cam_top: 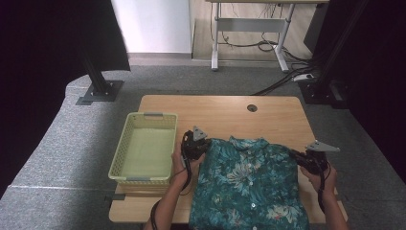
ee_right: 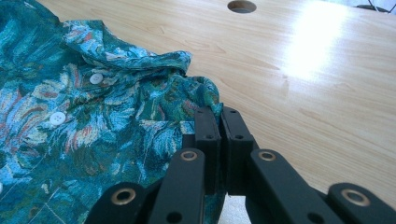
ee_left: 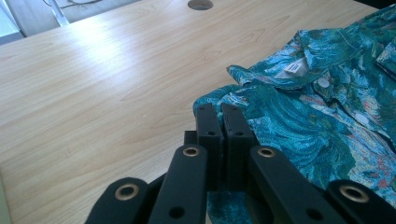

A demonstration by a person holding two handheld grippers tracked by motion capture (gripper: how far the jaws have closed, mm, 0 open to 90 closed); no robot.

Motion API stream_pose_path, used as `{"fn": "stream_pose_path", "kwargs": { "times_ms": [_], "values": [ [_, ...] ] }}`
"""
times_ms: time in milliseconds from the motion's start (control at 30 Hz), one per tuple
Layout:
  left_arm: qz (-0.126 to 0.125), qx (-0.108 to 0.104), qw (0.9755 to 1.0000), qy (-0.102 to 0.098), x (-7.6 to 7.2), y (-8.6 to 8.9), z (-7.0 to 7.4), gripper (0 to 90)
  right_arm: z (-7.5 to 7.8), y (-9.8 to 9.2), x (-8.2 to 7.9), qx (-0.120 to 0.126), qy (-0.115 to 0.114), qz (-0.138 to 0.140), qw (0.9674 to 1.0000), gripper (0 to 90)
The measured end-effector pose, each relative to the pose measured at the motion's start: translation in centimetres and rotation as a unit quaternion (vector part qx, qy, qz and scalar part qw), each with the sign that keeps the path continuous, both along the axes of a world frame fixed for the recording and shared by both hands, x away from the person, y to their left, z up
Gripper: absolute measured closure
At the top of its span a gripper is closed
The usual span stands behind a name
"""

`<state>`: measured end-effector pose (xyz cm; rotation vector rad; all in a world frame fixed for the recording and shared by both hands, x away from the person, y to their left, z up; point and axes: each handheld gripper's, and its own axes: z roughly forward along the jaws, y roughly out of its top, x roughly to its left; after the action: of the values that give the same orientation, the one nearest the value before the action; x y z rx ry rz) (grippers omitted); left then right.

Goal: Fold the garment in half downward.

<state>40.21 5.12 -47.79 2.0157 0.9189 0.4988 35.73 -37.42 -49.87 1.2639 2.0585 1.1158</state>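
Note:
A teal floral button shirt (cam_top: 249,187) lies front up on the wooden table (cam_top: 225,112), collar toward the far side. My left gripper (cam_top: 201,149) is at the shirt's left shoulder. In the left gripper view its jaws (ee_left: 220,108) are pressed together with the shoulder's edge (ee_left: 224,95) pinched between them. My right gripper (cam_top: 298,157) is at the right shoulder. In the right gripper view its jaws (ee_right: 219,112) are shut on that corner of the shirt (ee_right: 93,130). White buttons (ee_right: 95,78) and the collar label (ee_left: 294,68) are visible.
A yellow-green plastic basket (cam_top: 120,148) with nothing in it stands on the table left of the shirt, close to my left hand. A round cable hole (cam_top: 252,108) lies near the table's far edge. Bare wood stretches beyond the collar. Grey carpet surrounds the table.

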Motion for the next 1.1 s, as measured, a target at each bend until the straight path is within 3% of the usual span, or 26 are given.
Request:
{"fn": "stream_pose_path", "kwargs": {
  "times_ms": [300, 567, 800, 1100],
  "values": [
    [0.001, -0.004, 1.0, -0.001, 0.2, 0.3, 0.6, 87.8, 0.4, 0.5, 0.3, 0.004, -0.003, 0.0, 1.0, 86.2],
    [0.005, -0.002, 0.9998, -0.017, 0.2, 0.8, 2.4, 87.8, 2.2, 1.4, 0.4, 0.003, -0.024, 0.0, 0.9997, 86.2],
    [0.01, -0.013, 0.9998, -0.014, 0.3, 1.7, 2.7, 87.9, 2.7, 1.6, 0.3, 0.006, -0.032, -0.002, 0.9995, 86.2],
    [0.013, -0.007, 0.9996, -0.024, 0.4, 1.9, 3.8, 87.8, 3.9, 2.4, 0.8, 0.005, -0.04, 0.0, 0.9992, 86.3]
  ]
}}
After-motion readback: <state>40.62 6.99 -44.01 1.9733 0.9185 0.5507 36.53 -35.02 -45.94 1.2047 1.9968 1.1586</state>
